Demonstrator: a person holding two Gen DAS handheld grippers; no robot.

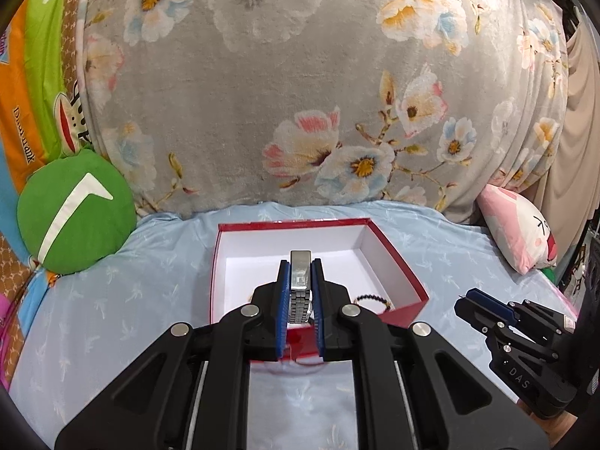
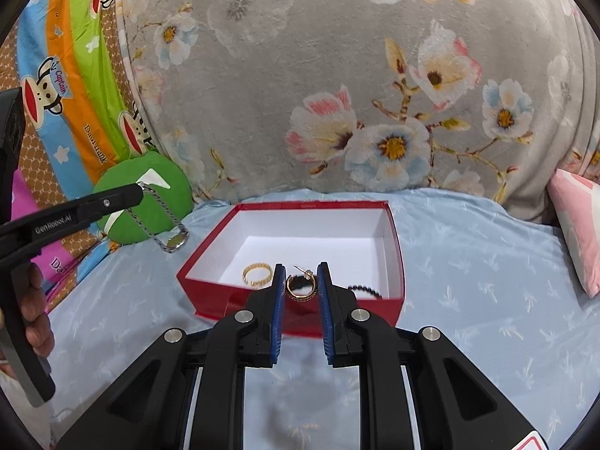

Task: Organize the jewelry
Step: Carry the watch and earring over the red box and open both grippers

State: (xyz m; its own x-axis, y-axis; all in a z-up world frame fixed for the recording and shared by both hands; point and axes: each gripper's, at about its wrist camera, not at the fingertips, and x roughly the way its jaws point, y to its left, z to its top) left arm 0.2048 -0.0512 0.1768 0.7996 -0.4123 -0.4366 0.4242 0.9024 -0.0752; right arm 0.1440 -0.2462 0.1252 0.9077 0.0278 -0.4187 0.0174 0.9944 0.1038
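Watch [image 1: 300,285] pinched between the left gripper [image 1: 300,270] pads, hanging over the red box [image 1: 397,262].

Right gripper [image 2: 300,275] holds its fingers apart, gripping nothing, just short of the box's near wall; inside lie a gold ring [image 2: 257,273], a gold hoop earring [image 2: 302,288] and a black bead bracelet [image 2: 365,290], on the blue bedsheet [image 2: 468,262].

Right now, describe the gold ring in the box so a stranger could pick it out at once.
Find the red box with the white inside on the light blue bedsheet. The gold ring lies flat near its front left corner. Unlike the gold hoop earring beside it, it has no post, and it sits clear of the right gripper.
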